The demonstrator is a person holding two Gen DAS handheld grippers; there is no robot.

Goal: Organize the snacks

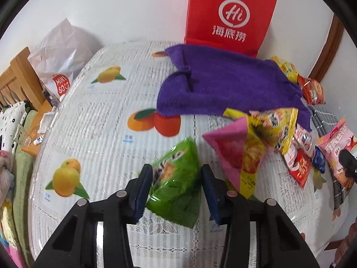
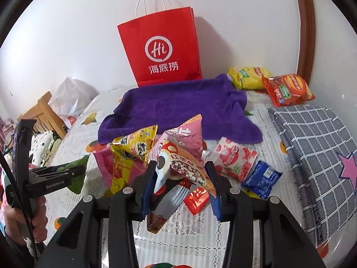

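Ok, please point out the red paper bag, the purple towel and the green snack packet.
red paper bag [image 2: 159, 51]: right wrist view, white logo.
purple towel [image 2: 178, 109]: right wrist view, its middle.
green snack packet [image 1: 176, 178]: left wrist view, its front.

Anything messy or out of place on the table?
Yes: the purple towel lies rumpled, one corner bunched. Snack packets sit in a loose overlapping heap in front of it, some tipped on edge. Nothing looks torn or spilled.
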